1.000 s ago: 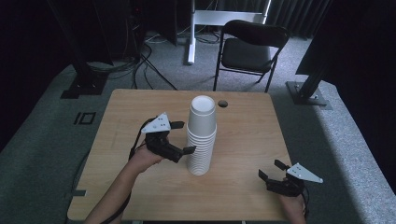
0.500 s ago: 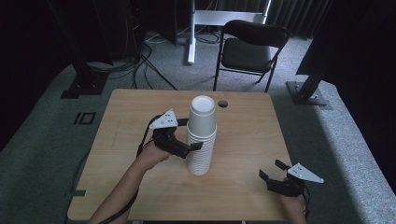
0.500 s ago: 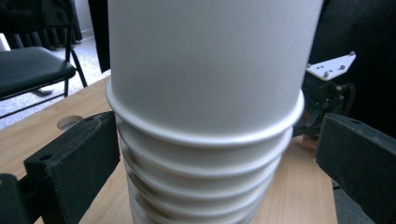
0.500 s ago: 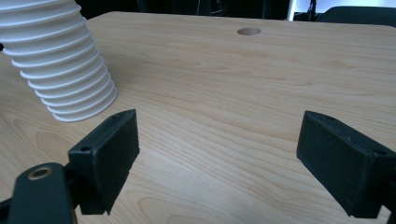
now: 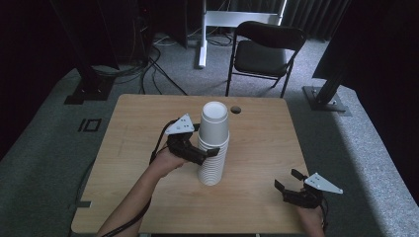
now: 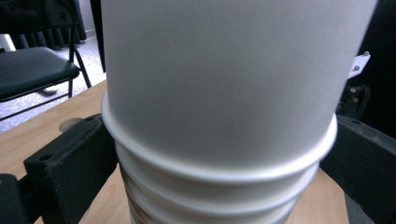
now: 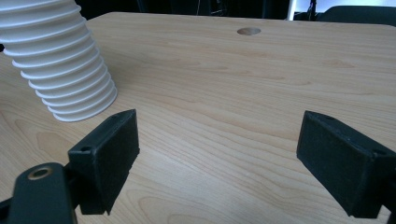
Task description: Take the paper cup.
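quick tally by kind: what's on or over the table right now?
Stack of white paper cups: 1 (single cups too tightly nested to count)
Grippers: 2, left gripper with its jaws around the stack, right gripper open and apart from it
Total: 3

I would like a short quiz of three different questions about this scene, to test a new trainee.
1. True or false: the left claw has its jaws on both sides of the stack of paper cups.
2. Which way do the cups stand? A) mouth up B) mouth down C) lying on their side
3. Fill in: the right claw is ____ and holds nothing, near the front right corner of the table.

Key
1. True: in the left gripper view a jaw sits at each side of the stack, just under the top cup's rim.
2. B
3. open
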Available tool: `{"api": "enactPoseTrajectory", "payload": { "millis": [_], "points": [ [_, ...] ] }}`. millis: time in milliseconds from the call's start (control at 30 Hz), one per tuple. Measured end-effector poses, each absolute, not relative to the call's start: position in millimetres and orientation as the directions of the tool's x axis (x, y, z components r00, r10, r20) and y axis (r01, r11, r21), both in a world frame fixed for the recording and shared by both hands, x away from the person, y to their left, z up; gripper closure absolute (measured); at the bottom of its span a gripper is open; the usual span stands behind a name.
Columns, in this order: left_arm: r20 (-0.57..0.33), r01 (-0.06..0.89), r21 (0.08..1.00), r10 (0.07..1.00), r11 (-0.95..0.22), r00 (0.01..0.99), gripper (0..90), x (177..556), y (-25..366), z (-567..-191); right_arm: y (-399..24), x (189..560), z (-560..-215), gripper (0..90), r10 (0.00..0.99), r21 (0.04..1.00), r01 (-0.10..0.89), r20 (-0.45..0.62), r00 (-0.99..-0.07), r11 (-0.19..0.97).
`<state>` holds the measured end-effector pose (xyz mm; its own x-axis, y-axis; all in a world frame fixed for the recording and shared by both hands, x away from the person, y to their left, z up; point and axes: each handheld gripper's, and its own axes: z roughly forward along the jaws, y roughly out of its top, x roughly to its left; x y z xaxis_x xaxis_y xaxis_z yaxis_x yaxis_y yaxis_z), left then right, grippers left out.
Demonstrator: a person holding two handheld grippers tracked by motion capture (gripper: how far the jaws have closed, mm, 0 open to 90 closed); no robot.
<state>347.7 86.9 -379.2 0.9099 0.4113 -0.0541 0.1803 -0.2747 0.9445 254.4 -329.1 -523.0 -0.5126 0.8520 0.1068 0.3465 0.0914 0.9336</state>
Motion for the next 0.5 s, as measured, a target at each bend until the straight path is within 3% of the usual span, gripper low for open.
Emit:
{"api": "enactPoseTrajectory", "payload": {
  "millis": [500],
  "points": [
    [-0.047, 0.168, 0.948, 0.406, -0.269, 0.913, 0.4, 351.8, 78.8, -383.5, -327.8, 255.4, -524.1, 12.5, 0.85, 0.932, 0.352, 0.111, -0.516, 0.091]
  ]
}}
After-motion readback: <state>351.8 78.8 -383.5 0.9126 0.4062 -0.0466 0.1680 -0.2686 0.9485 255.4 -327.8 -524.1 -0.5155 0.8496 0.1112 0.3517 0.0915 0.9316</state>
